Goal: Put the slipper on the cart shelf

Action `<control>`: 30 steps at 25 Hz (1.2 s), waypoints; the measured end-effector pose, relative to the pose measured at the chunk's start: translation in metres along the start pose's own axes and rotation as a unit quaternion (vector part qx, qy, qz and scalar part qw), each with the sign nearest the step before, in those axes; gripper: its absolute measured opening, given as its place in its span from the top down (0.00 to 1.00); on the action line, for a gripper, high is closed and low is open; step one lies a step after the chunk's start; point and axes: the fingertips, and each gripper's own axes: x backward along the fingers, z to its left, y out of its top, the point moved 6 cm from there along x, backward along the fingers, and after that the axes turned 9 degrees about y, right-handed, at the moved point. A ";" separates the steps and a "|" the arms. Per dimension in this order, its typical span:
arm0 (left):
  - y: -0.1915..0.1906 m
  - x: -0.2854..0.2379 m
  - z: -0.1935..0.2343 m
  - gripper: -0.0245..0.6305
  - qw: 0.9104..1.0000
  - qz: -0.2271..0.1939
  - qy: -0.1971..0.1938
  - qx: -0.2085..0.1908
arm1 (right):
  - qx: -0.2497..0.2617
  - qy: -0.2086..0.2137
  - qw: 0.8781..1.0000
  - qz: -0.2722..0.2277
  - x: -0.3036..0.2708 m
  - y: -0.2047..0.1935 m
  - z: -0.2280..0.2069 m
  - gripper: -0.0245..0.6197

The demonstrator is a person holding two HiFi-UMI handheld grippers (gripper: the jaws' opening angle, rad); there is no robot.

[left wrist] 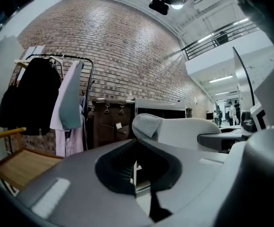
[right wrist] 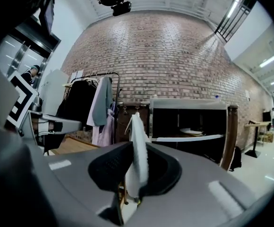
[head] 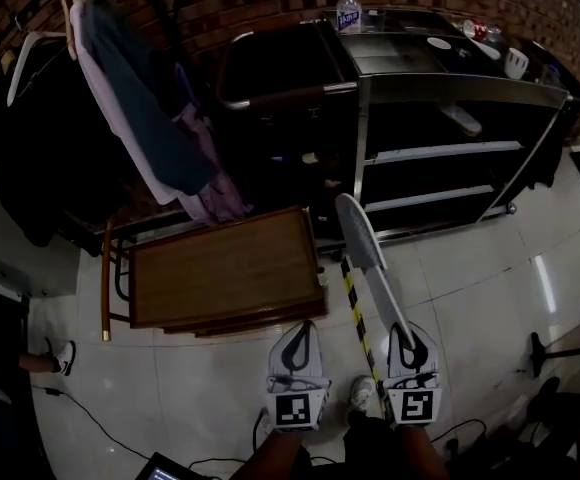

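Farthest left of the cart (head: 440, 151) we see hung clothes (head: 140, 108), then a bare wooden bench (head: 220, 268) just beside it. In front of the cart, our left gripper (head: 300, 336) has its jaws together on nothing. To its right, our right gripper (head: 407, 338) is clamped on the white slipper (head: 362, 243), held on edge, pointing toward the cart but apart from its shelves.
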 end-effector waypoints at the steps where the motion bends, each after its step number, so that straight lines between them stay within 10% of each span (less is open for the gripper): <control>1: -0.002 -0.007 -0.008 0.94 1.000 0.003 -0.001 0.000 | 0.003 -0.004 1.000 0.002 -0.001 -0.003 -0.013 0.89; 30: 0.022 -0.239 -0.105 0.94 1.000 -0.014 -0.003 0.022 | -0.059 -0.044 0.997 0.035 -0.188 0.003 -0.233 0.88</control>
